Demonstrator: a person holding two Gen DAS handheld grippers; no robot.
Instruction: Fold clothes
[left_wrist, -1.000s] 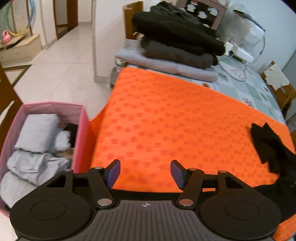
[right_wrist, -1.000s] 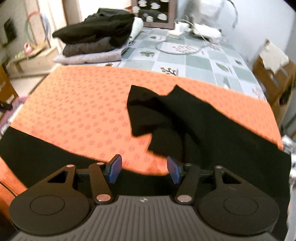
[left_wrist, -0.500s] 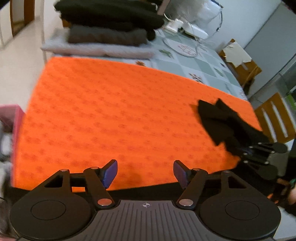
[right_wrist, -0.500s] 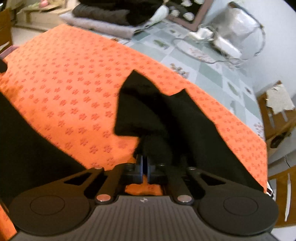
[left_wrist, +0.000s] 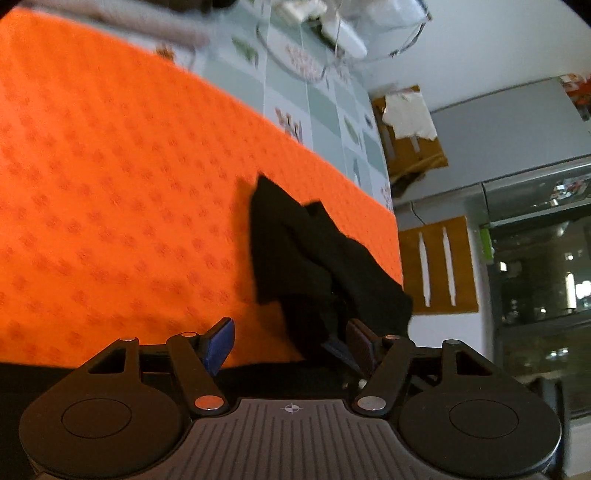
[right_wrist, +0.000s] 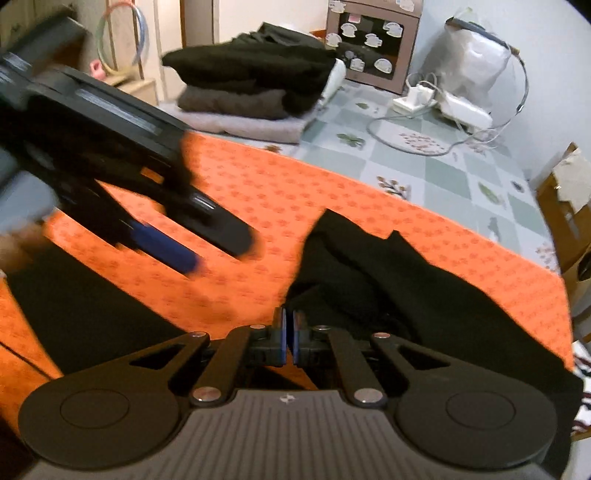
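At the far end of the table a stack of folded clothes (right_wrist: 255, 85) sits on the checked tablecloth (right_wrist: 436, 173), with a white power strip (right_wrist: 443, 105) and its cables to the right. The orange mat (right_wrist: 295, 199) covers the near half. The black garment (right_wrist: 388, 280) lies bunched on the mat's right side, trailing over the near edge. The right gripper (right_wrist: 289, 332) is clenched on a fold of it at the near edge. The left gripper (left_wrist: 291, 338) hangs with its fingers spread wide, the garment's bunch right in front of its right finger; in the right view it crosses the mat's left side, blurred. Half a second ago it faced the bare mat further left; it has swung toward the garment.
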